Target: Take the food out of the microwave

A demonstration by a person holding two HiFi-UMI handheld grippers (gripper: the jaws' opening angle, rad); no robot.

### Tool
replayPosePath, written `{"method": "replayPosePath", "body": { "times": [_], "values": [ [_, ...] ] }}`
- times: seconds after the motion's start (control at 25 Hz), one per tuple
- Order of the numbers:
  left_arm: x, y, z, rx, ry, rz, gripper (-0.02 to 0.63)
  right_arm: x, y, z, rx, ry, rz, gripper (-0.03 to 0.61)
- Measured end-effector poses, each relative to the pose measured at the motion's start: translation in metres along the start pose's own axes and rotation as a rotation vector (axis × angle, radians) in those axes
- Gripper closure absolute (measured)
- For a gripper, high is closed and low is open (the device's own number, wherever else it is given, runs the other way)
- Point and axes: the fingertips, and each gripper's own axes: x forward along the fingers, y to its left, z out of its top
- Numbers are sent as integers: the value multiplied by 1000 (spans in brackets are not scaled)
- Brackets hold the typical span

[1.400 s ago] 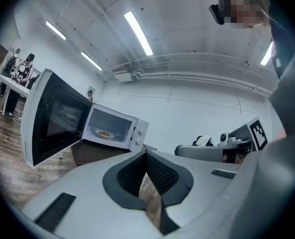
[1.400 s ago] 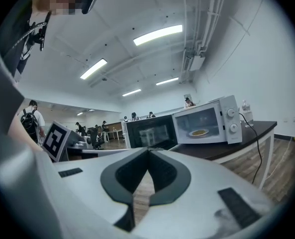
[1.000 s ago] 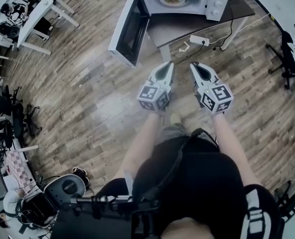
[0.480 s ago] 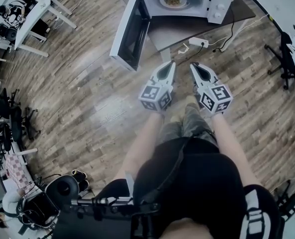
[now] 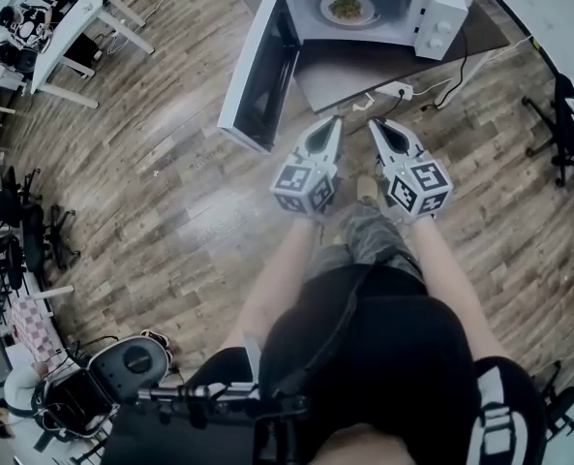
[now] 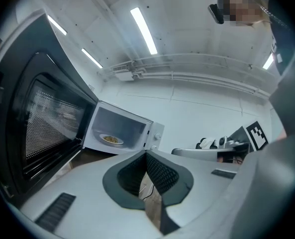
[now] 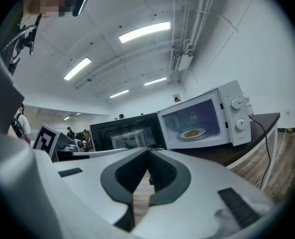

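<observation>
Compared with a second ago, the microwave (image 5: pixel 364 13) sits a bit lower and bigger in the head view, so the person has closed in on it, with both grippers carried along out front. It stands along the far edge of a dark table (image 5: pixel 340 66), and its door (image 5: pixel 259 71) is swung wide open to the left. The plate of food (image 5: pixel 347 8) is inside on the cavity floor, roughly in the middle, untouched.

The left gripper (image 5: pixel 333 122) has its jaws pressed together with nothing between them. Same for the right gripper (image 5: pixel 375 124): closed up tight and empty. Both are well short of the table's near edge.

My take is that this is just the approach. To do it well, I'd open the jaws before reaching the cavity, come in level and low, and pinch the plate's near rim. Keep clear of the door on the left side, and slide the plate out flat so the food doesn't tip off.
</observation>
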Motion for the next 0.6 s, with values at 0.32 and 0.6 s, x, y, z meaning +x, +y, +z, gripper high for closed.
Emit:
{"method": "replayPosePath", "body": {
  "times": [0.32, 0.6],
  "values": [
    [42, 18, 8, -7, -4, -4, 612, 32, -29, 9, -1, 15, 17, 580],
    [79, 39, 13, -12, 1, 4, 612, 66, -56, 18, -14, 30, 38, 580]
  ]
}}
